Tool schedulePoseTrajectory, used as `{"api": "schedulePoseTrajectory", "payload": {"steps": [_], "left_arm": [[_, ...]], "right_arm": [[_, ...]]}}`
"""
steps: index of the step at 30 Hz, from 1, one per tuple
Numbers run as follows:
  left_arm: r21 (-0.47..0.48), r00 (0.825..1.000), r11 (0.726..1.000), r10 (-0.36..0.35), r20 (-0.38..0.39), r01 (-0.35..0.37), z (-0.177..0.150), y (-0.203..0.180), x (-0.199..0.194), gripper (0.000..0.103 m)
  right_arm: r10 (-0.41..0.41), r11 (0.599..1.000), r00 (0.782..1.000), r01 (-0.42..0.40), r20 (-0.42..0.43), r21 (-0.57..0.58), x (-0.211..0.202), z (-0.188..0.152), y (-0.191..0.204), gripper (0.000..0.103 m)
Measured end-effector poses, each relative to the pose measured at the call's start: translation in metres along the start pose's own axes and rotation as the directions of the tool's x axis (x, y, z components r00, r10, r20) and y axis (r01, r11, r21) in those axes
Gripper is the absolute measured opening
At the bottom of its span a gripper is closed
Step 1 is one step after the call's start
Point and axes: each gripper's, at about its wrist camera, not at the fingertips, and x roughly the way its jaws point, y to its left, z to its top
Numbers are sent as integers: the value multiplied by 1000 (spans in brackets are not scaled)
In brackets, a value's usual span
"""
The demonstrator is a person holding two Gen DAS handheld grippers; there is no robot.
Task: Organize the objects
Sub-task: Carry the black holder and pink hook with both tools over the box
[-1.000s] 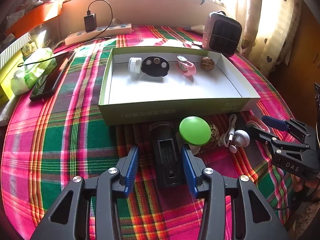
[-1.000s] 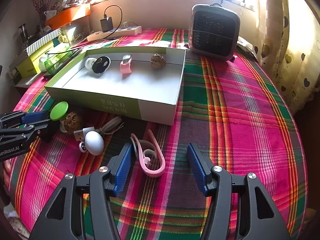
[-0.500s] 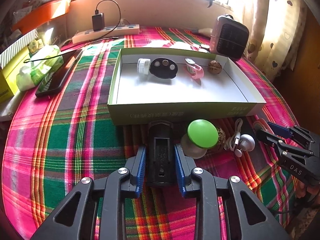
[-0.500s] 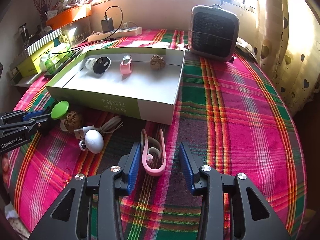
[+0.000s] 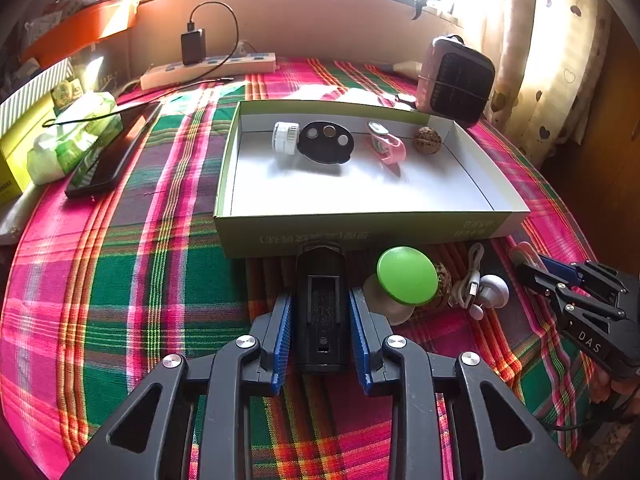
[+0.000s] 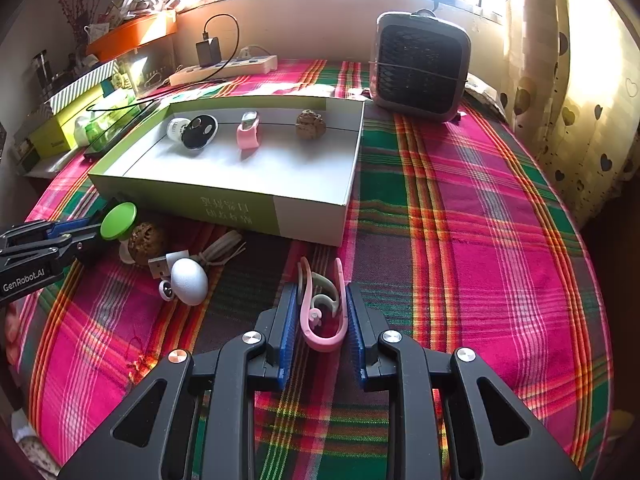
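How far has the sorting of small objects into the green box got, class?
Done: four items lie in the green box, including a pink clip and a walnut. In hand: the left gripper clamps a black rectangular device; the right gripper's jaws have just been closing on a pink ear hook. Left: green-capped item, second walnut, white earbud with cable.

A box (image 5: 360,232) sat mid-frame on the tablecloth (image 5: 120,280); a walnut (image 5: 427,141) lay inside, upper right, a heater (image 5: 454,80) behind it
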Motion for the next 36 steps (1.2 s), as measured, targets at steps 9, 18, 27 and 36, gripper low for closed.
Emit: {"api": "schedulePoseTrajectory", "payload": {"steps": [9,18,27,36], "left_arm": [[-5,1000,1000,-12,1,12,0,2,0,25],[-4,1000,1000,-9,0,9,0,1,-1,25],[-1,1000,1000,-16,10,16,-2,1,-11,25],[16,999,999,-30,45,29,1,-2,-28,25]], "right_arm": [[-12,1000,1000,12,1,23,-1,-1,1,25],[-9,999,1000,9,3,34,-2,-1,1,25],[-8,999,1000,7,23,37,-9,1,4,25],[5,999,999,-7,44,40,-17,5,5,25]]}}
